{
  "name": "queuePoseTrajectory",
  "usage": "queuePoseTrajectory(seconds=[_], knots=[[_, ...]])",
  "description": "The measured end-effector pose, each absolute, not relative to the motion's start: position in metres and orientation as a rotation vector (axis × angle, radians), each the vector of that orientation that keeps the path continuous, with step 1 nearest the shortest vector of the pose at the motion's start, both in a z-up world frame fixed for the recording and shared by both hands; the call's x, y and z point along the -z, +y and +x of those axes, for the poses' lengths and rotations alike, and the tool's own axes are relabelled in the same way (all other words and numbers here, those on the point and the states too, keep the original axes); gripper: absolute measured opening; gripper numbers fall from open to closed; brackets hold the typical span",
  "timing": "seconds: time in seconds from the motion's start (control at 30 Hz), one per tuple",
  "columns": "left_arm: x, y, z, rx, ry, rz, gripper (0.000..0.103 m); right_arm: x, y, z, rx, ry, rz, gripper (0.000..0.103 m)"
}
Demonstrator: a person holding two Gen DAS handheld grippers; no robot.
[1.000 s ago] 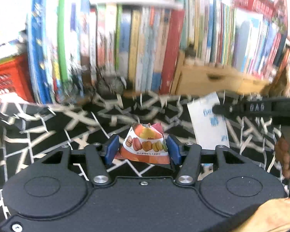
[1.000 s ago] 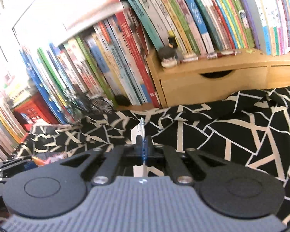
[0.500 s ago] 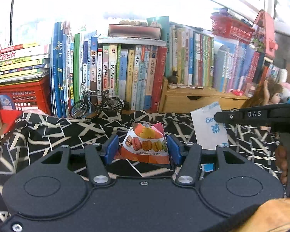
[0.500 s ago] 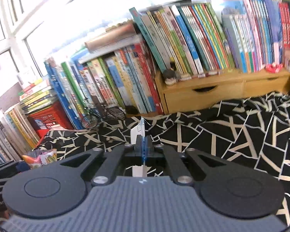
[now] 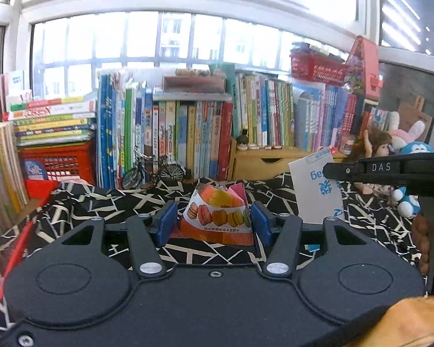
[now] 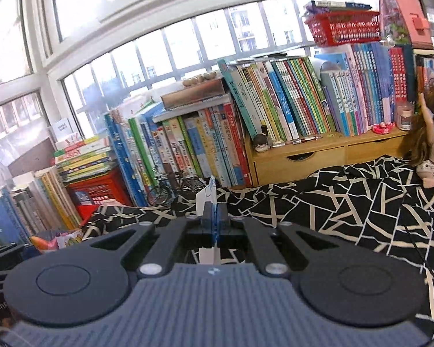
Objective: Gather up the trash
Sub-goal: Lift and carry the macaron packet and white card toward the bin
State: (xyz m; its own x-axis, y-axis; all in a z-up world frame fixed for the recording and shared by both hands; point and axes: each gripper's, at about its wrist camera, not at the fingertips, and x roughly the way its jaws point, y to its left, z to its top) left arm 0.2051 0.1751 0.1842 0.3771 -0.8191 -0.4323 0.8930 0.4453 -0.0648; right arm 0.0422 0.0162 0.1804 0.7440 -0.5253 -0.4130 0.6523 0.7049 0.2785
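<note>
While both tools are held above the black cloth with pale crack-like lines (image 5: pixel 81 205), each one carries a piece of trash. The left tool (image 5: pixel 214 224) has its blue pads (image 5: pixel 167 223) part-way apart and pressed on the two sides of a crumpled snack wrapper (image 5: pixel 217 217), a white and orange packet printed with a row of macarons, which sits upright between them, clear of the cloth. The right tool (image 6: pixel 215 219) has its pads pressed together on a thin white packet (image 6: pixel 207 199) seen edge-on from its own camera; from the left wrist view the same packet (image 5: pixel 315 188) shows as a flat white sheet with blue print, held upright just right of the wrapper, under the black arm of the right tool marked "DAS". A hand (image 5: pixel 422 237) grips that tool's handle at the right edge. Taking the small model bicycle (image 5: pixel 153 172) at the far edge of the cloth as the mark, the wrapper hangs nearer the camera and to its right; a long row of standing books (image 5: pixel 188 138) rises directly behind it, a red crate (image 5: pixel 58 162) sits to its left under a stack of flat books, and a low wooden drawer unit (image 5: pixel 263 164) stands to its right. Further right, a doll (image 6: pixel 431 144) sits on the cloth, and beyond it what appear to be soft toys, too blurred at the frame edge to name surely.
</note>
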Motion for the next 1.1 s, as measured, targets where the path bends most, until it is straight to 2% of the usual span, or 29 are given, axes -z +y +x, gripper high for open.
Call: queuePoseTrajectory(seconds=[0.6, 0.97, 1.1], knots=[[-0.218, 0.336, 0.150, 1.065, 0.350, 0.162, 0.055, -0.219, 0.154, -0.017, 0.651, 0.219, 0.339, 0.004], [-0.209, 0.416, 0.121, 1.029, 0.363, 0.167, 0.055, -0.211, 0.219, -0.032, 0.580, 0.269, 0.330, 0.004], [-0.198, 0.441, 0.112, 1.005, 0.400, 0.168, 0.055, -0.196, 0.236, -0.036, 0.546, 0.313, 0.405, 0.004]])
